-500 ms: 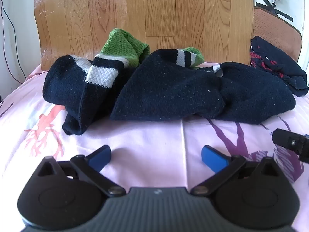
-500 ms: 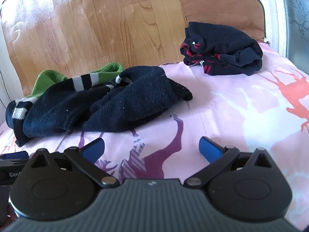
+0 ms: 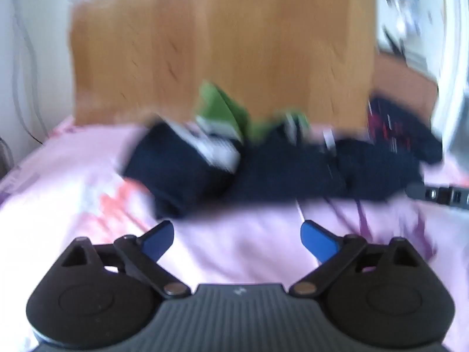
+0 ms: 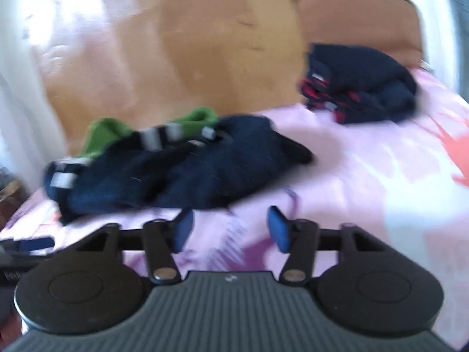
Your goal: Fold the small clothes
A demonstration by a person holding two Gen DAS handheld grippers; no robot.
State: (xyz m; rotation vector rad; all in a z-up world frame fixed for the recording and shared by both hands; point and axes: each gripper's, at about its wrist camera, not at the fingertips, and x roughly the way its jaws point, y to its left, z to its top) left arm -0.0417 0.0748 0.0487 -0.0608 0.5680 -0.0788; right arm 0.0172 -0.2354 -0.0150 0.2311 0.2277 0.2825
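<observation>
Lying ahead of the left gripper, spread wide, the navy sweater rests crumpled on the bed; right gripper, narrower and empty, sits just before it.

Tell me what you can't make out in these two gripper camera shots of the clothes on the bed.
- Left wrist view: motion blur smears the rumpled navy knit garment with green and white striped cuffs; its folds are unreadable.
- Right wrist view: blur hides the pattern on the navy and red bundle by the brown cushion.
- Left wrist view: the right gripper is cut off by the right edge.
</observation>
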